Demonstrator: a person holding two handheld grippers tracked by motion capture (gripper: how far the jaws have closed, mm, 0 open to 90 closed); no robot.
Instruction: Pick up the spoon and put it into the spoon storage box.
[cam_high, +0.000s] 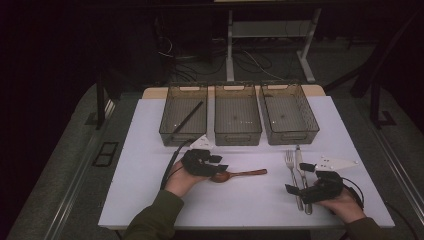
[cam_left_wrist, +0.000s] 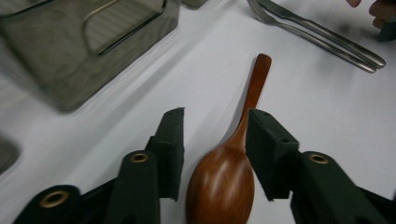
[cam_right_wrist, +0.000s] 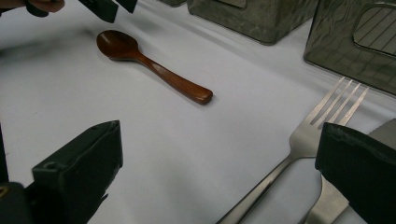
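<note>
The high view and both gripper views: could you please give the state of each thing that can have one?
Left gripper: open, jaws astride the spoon's bowl.
Right gripper: open, over the fork's handle.
Wooden spoon: lying flat on the table.
Fork: lying flat.
Knife: lying beside the fork.
Three bins: upright; left one holds a black stick.

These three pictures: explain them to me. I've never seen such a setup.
A person sits at a white table holding a two-jawed black tool in each hand. One picture looks down from above; the other two come from cameras riding on the tools. The left tool has open jaws on either side of a wooden spoon, not pressing on it. The right tool is open above a metal fork and knife. Three clear bins stand behind; the left one contains a dark stick. Nothing is held.
</note>
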